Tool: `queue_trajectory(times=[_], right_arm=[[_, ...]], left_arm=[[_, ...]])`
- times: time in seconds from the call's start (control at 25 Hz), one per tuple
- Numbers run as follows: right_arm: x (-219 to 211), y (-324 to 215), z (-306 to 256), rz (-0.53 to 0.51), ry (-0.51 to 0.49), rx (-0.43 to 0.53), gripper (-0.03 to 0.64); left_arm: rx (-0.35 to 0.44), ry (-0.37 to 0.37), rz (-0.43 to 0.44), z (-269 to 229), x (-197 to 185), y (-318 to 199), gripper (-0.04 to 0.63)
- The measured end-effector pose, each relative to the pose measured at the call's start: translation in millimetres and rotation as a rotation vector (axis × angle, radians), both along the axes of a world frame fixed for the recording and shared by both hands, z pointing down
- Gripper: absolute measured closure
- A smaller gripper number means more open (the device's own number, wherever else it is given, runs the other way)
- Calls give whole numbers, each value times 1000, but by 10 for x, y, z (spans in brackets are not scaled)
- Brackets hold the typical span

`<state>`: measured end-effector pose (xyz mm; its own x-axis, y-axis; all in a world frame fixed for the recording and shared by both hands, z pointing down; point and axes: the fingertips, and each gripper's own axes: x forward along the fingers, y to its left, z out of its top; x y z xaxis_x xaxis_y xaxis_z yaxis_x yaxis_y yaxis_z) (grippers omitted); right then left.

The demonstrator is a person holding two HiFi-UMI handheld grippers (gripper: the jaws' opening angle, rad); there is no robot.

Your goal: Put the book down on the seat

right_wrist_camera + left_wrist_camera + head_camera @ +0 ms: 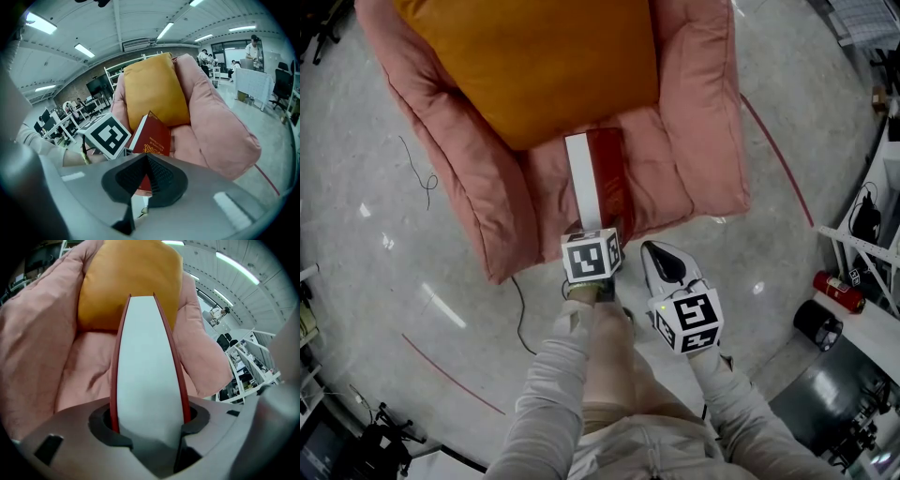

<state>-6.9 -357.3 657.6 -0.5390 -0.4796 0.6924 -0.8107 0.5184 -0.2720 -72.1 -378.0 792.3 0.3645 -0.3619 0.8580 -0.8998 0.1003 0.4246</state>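
Clamped on edge by the left gripper (pixel 592 234), right gripper (pixel 654 251) closed empty, the book (pixel 598 178) may be toppled if released upright on the seat (pixel 661 178).

Book (pixel 598 178): dark red covers, gold emblem and lettering on the front, white page edges. Armchair (pixel 694 122): salmon pink all over, unpatterned. Cushion (pixel 534 56): plain mustard orange. My left hand-held gripper (pixel 147 427): pale grey body, dark grey jaw pads; its marker cube (pixel 592 256) is white with black square patterns. My right hand-held gripper (pixel 145 176): the same pale grey, with black finely ribbed pads; its marker cube (pixel 692 322) is likewise black on white. My sleeves (pixel 553 394): light grey. Floor (pixel 394 281): mottled grey, marked with a thin red line (pixel 778 155) and crossed by a black cable (pixel 521 314). Fire extinguisher (pixel 839 292): red.
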Motion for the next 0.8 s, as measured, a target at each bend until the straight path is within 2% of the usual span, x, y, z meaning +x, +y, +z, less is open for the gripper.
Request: queue_trajectory(times=[0.2, 0.36, 0.56, 0.8], right_arm=[[-1, -11, 17, 9, 0, -1, 617], [-10, 27, 13, 10, -4, -3, 617], [-22, 106, -66, 4, -10, 2, 617], [4, 147, -171, -3, -15, 22, 617]], left_arm=[[-48, -31, 46, 164, -10, -10, 343], [-44, -96, 55, 151, -89, -25, 305], [-48, -133, 36, 103, -198, 125, 262], [-39, -151, -1, 22, -270, 293, 251]])
